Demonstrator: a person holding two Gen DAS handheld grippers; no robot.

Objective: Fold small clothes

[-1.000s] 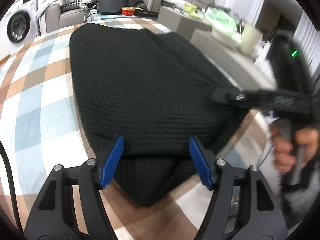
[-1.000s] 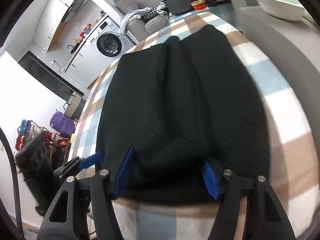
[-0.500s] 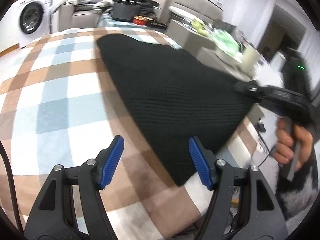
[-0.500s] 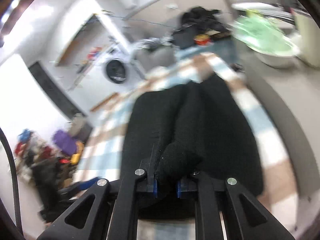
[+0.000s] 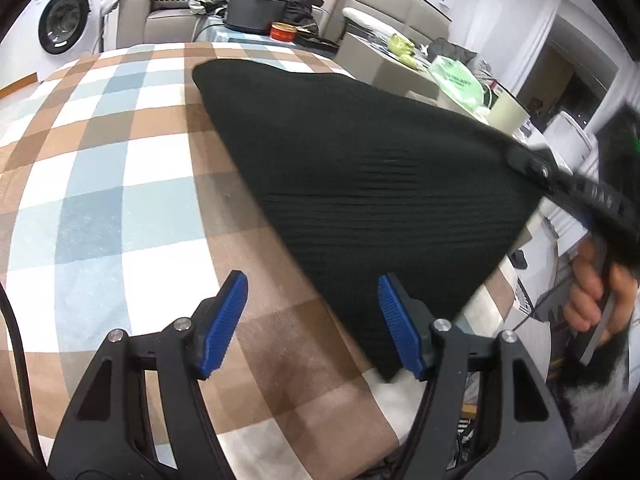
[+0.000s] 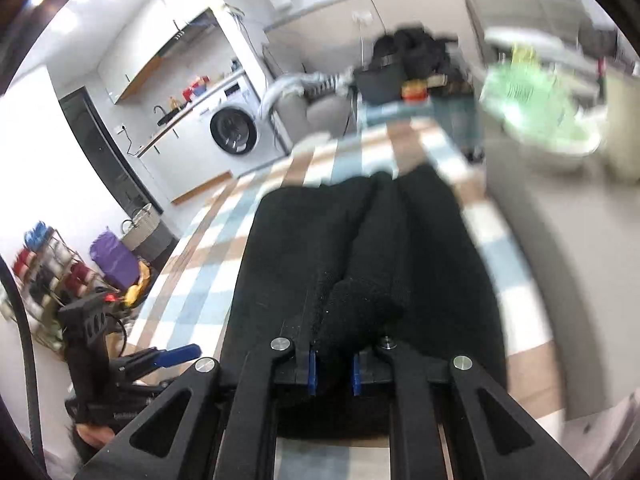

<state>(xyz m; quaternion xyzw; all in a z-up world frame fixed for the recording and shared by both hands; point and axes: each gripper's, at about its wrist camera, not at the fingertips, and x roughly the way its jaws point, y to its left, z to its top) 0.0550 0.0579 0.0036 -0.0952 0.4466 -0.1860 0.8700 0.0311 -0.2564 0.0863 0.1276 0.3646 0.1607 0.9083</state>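
The black knit garment (image 5: 360, 184) is pinched at its edge by the right hand-held gripper (image 6: 332, 368), raised for folding; the left hand-held gripper (image 5: 312, 320) is held wide, empty.

Your room is evenly bright, with glare spots at the upper left of the right wrist view. That view smears beyond its fingers (image 6: 312, 368), worst around the green bag (image 6: 532, 104). Your left wrist view stays sharp; the checked cloth (image 5: 100, 184) bows near its dark corners.
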